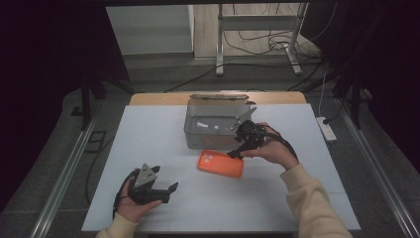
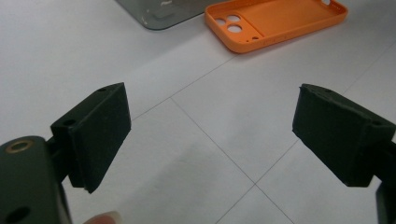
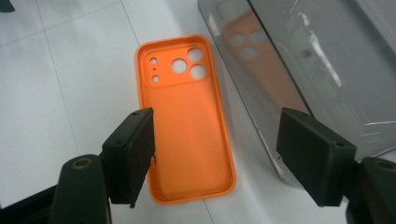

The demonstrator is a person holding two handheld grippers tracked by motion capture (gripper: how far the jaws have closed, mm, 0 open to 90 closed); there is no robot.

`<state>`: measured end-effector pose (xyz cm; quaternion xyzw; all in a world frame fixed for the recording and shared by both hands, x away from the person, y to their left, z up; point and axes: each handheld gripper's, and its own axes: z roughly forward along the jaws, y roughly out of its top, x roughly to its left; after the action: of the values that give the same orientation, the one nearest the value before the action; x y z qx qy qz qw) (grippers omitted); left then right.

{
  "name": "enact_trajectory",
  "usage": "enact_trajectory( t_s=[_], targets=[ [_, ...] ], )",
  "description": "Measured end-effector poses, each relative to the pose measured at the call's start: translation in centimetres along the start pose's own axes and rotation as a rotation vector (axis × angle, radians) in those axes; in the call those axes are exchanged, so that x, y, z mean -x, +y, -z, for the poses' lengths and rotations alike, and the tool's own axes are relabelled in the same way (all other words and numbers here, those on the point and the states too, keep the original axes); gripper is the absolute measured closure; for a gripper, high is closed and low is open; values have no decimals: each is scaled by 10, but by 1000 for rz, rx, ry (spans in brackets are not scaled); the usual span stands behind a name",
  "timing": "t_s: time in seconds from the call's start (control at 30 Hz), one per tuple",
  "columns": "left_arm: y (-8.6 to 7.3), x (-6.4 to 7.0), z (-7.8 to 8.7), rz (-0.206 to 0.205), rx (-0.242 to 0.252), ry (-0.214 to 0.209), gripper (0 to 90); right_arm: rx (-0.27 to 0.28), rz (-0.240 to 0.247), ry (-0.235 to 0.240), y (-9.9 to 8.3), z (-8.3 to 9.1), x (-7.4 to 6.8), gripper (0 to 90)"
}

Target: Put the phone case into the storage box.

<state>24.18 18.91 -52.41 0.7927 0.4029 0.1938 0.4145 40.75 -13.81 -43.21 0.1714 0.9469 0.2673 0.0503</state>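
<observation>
While R hand-held gripper [image 3: 215,154] hovers wide open, empty:
Case: orange phone case [image 3: 187,116] just below, long axis along view.
L hand-held gripper [image 2: 210,135]: open, empty, farther.

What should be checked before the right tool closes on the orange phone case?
1. Right tool open: ok, jaws wide apart.
2. Phone case lying flat, inside up: ok.
3. Jaws astride the case: not ok, one is over the grey box beside it.
4. Case apart from the box wall: cannot tell, they lie very close.
5. Left tool out of the way: ok, open, over the near table.
</observation>
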Motion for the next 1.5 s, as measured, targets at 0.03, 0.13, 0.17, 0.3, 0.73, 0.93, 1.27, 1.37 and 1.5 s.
enact_trajectory(
  t_s=[0.03, 0.13, 0.17, 0.3, 0.73, 0.93, 1.27, 1.37, 1.5],
  targets=[
    [0, 0, 0, 1, 1, 0, 117, -4, 3, 2, 0, -1, 0, 282],
    [0, 0, 0, 2, 0, -1, 117, -13, 9, -1, 1, -3, 2, 282],
    [0, 0, 0, 2, 0, -1, 117, -13, 9, -1, 1, -3, 2, 282],
    [0, 0, 0, 1, 0, 0, 118, -16, -4, 4, 0, -4, 4, 285],
    [0, 0, 1, -1, 3, -6, 118, -54, 9, 28, 1, -11, 2, 303],
    [0, 1, 1, -8, -3, -7, 118, -84, 14, 24, 0, -17, 2, 310],
    [0, 1, 0, -9, -3, -8, 119, -125, 6, 24, -1, -28, 3, 313],
    [0, 1, 0, -10, -4, -8, 119, -140, 5, 22, -1, -31, 3, 328],
    [0, 1, 0, -10, -4, -10, 119, -138, 3, 26, -1, -31, 3, 335]
  ],
)
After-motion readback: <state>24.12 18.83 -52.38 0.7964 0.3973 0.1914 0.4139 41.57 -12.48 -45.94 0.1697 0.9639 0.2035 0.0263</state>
